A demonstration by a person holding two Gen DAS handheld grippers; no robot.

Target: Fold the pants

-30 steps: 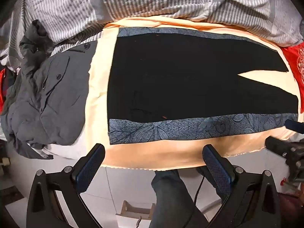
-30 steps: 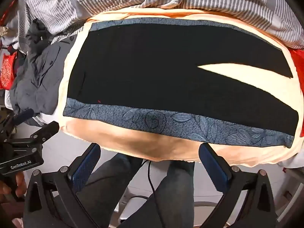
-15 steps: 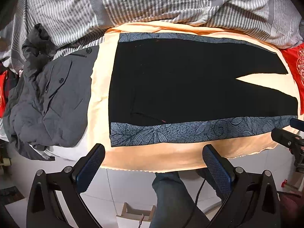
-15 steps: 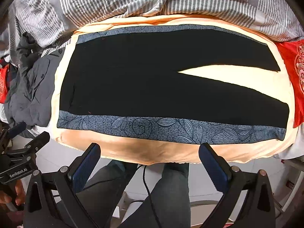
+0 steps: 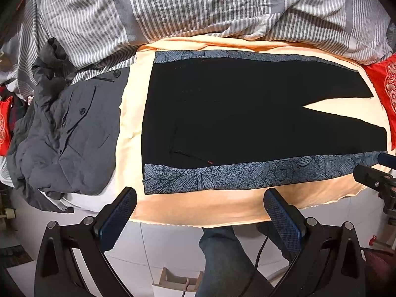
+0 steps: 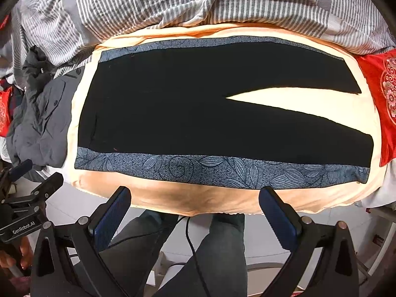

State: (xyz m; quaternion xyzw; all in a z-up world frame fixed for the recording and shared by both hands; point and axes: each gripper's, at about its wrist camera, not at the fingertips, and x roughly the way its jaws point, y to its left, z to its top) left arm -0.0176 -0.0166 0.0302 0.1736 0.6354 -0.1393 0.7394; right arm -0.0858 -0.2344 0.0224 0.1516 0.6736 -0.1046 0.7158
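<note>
Black pants with blue-grey floral side bands lie flat and spread on a peach cloth on the bed, waist to the left, the two legs forking to the right. They also show in the right wrist view. My left gripper is open and empty, held off the bed's near edge below the pants' waist end. My right gripper is open and empty, off the near edge below the middle of the pants. Neither touches the pants.
A crumpled dark grey jacket lies left of the pants. A striped grey-white duvet is bunched behind. A red cushion sits at the right end. The person's legs and white floor tiles are below the bed edge.
Both grippers have pulled back and up from the bed edge, so the pants sit lower and farther in both views. The pants have not moved. Both grippers stay open.
</note>
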